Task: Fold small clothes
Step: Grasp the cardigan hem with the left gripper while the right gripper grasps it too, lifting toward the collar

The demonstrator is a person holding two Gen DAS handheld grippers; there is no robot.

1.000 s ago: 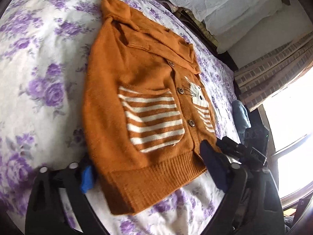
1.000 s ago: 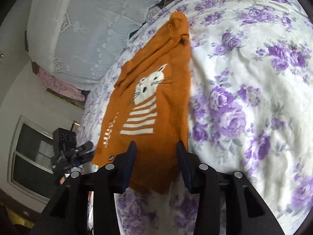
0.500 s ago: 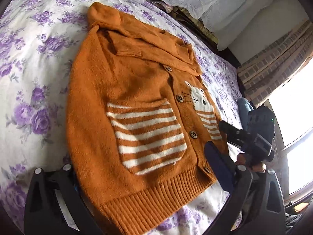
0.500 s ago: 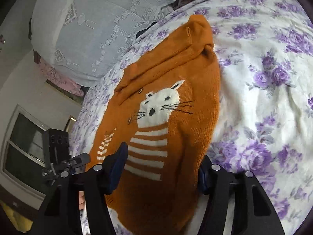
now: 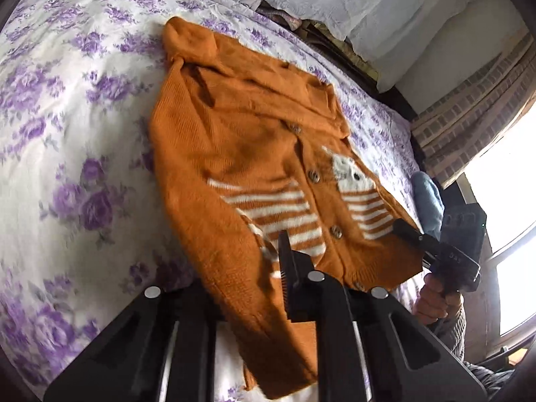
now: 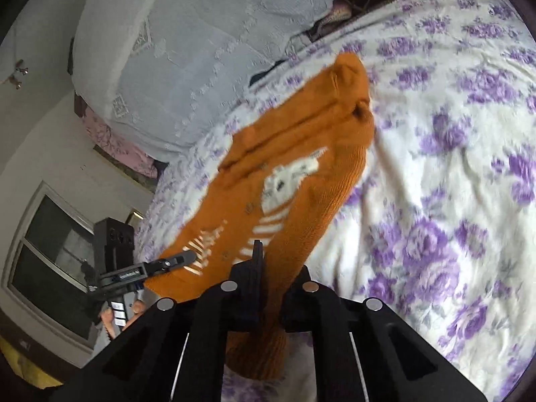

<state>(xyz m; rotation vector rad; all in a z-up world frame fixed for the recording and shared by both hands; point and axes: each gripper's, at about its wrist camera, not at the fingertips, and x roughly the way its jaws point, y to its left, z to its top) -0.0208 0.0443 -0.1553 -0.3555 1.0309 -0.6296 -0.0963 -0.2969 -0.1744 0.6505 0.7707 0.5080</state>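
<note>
The small orange knitted cardigan with white stripes & a white cat face point(image 5: 241, 154) lies on the bed with white, purple-flowered sheet point(image 5: 67, 134). Both grippers have just been closing. Left gripper point(image 5: 268, 284) fingers clamp the bottom hem; right gripper point(image 6: 271, 278) fingers pinch the hem's other corner. Only left view shows the hand point(image 5: 435, 298) w/ the right gripper; only right view shows the pale lace cover point(image 6: 187, 50).

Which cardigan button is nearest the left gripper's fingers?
The lowest visible button on the hem of the orange cardigan, just right of the left gripper. The other three buttons run up the placket toward the collar.
</note>
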